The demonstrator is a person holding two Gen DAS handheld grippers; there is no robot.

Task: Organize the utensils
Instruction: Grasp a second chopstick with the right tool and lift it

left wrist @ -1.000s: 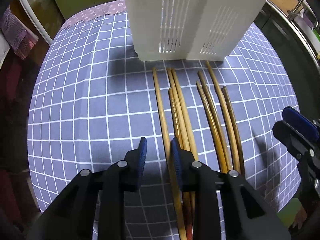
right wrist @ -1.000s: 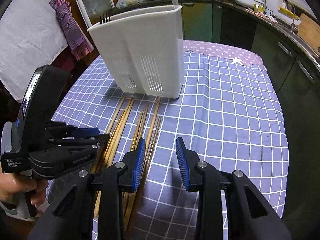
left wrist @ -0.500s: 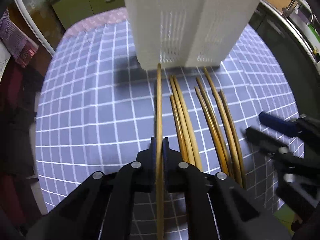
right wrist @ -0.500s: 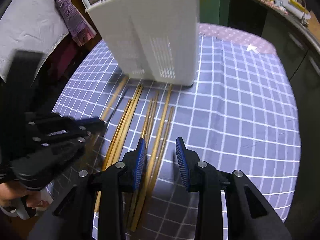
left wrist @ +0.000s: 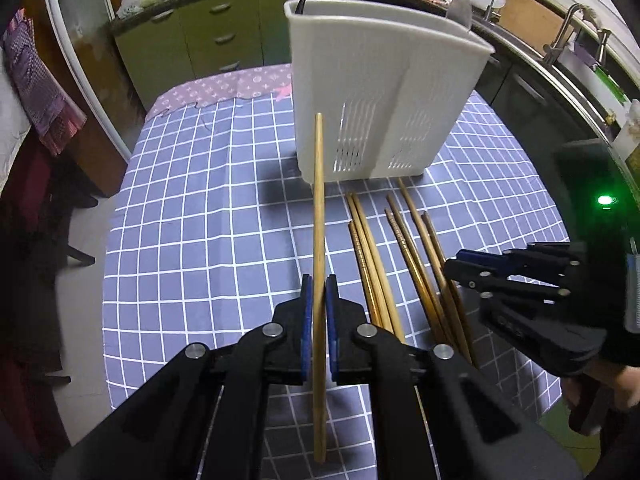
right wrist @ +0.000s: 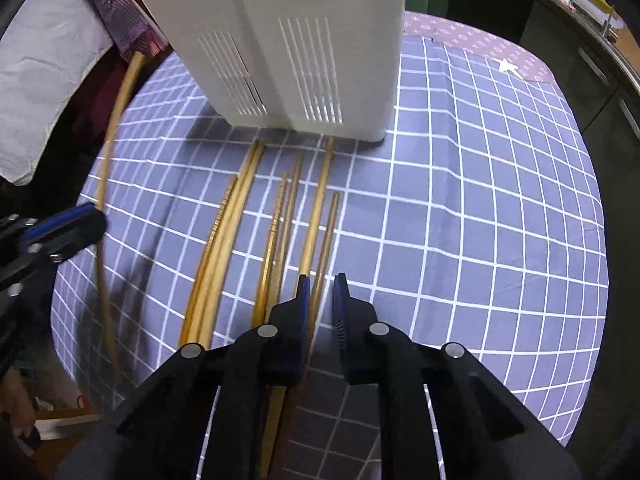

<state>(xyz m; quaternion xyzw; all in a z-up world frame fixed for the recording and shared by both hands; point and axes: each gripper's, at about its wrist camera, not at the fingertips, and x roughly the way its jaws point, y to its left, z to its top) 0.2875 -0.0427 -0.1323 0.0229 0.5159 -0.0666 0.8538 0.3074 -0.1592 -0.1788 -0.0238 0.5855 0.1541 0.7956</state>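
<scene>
My left gripper [left wrist: 317,298] is shut on one wooden chopstick [left wrist: 318,216] and holds it lifted above the table, tip pointing toward the white slotted utensil holder [left wrist: 376,96]. Several more chopsticks [left wrist: 404,248] lie side by side on the cloth in front of the holder. My right gripper [right wrist: 320,300] is low over the near ends of those chopsticks [right wrist: 280,220]; its jaws stand a narrow gap apart around the rightmost thin chopstick [right wrist: 326,236], and contact is unclear. The left gripper [right wrist: 60,232] with its lifted chopstick [right wrist: 110,168] shows at the left of the right wrist view.
The table wears a blue-and-white checked cloth [left wrist: 192,208]. The holder [right wrist: 288,40] stands at the far middle. Green cabinets [left wrist: 192,40] and a counter with a sink tap [left wrist: 568,28] lie behind. A purple cloth [right wrist: 116,8] hangs at the left.
My left gripper closed on the leftmost chopstick and raised it off the cloth. My right gripper came down over the right-hand chopsticks and its jaws narrowed.
</scene>
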